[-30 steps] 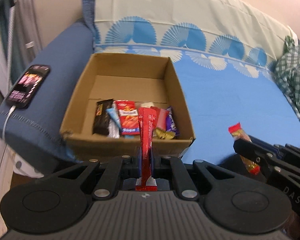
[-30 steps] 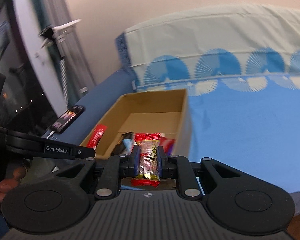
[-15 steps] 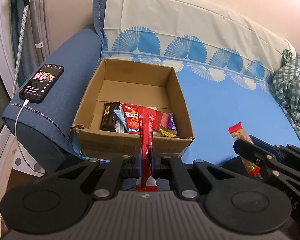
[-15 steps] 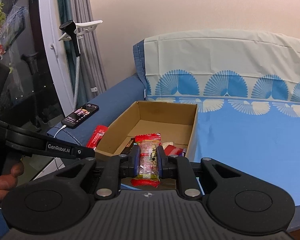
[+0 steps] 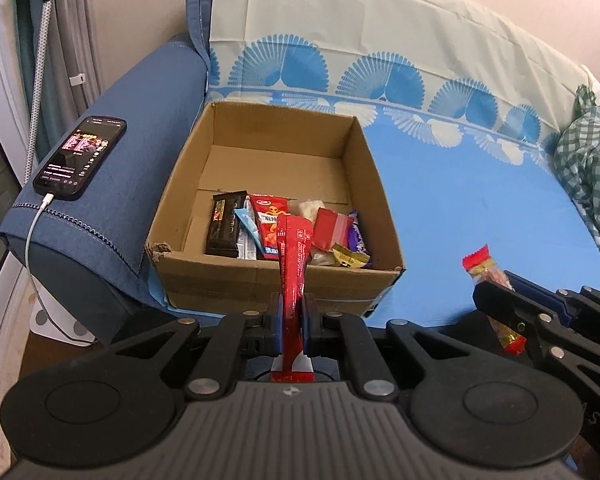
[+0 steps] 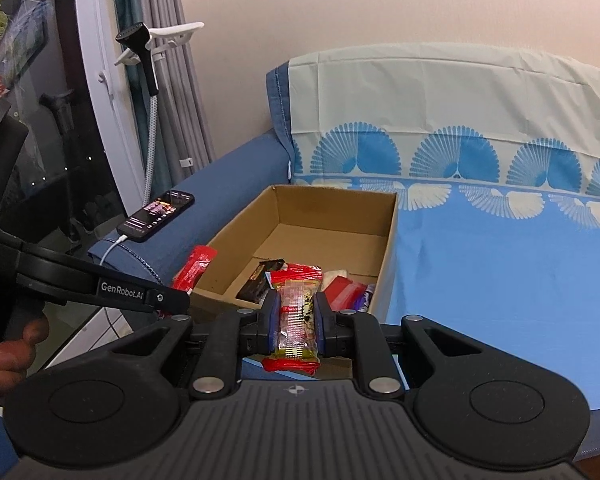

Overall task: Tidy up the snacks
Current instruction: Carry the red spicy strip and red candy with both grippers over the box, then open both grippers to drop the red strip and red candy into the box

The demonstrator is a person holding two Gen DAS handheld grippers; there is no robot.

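Note:
An open cardboard box (image 5: 288,284) (image 6: 386,248) stands on the blue sofa seat and holds several snack packets (image 5: 266,226) at its near end. My left gripper (image 5: 292,316) is shut on a long red snack packet (image 5: 294,264), held edge-on just in front of the box's near wall. My right gripper (image 6: 297,322) is shut on a clear peanut bar packet with red ends (image 6: 296,320), near the box's front right corner. The same packet (image 5: 488,280) shows at the right in the left wrist view.
A phone (image 5: 80,152) (image 6: 156,214) on a white charging cable lies on the blue armrest left of the box. A checked green cloth (image 5: 588,168) lies at the sofa's far right. Curtains and a window frame (image 6: 100,120) stand to the left.
Both grippers have drawn back and up from the box, so more of the sofa, armrest and wall shows. Both packets stay gripped.

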